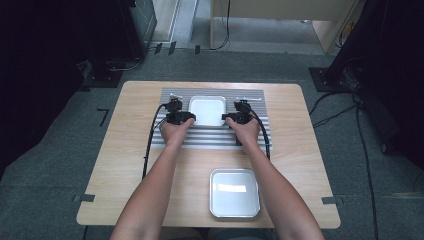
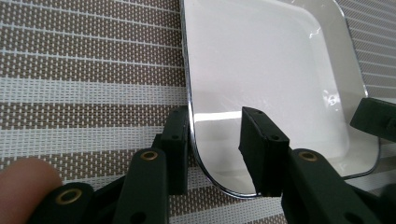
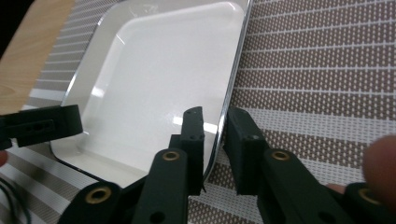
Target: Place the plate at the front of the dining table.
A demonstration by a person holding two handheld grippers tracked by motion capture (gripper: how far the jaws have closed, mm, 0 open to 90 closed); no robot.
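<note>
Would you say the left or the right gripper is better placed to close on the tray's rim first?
Right, probably. The right gripper straddles the tray rim with only a narrow gap left. The left gripper also straddles it, but its inner jaw stands well off the rim.

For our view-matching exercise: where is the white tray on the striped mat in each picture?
High view: the white tray lies upper centre, between both grippers.
Left gripper view: upper right, its left rim between the jaws.
Right gripper view: upper left, its right rim between the jaws.
Shared landmark: the striped mat.
</note>
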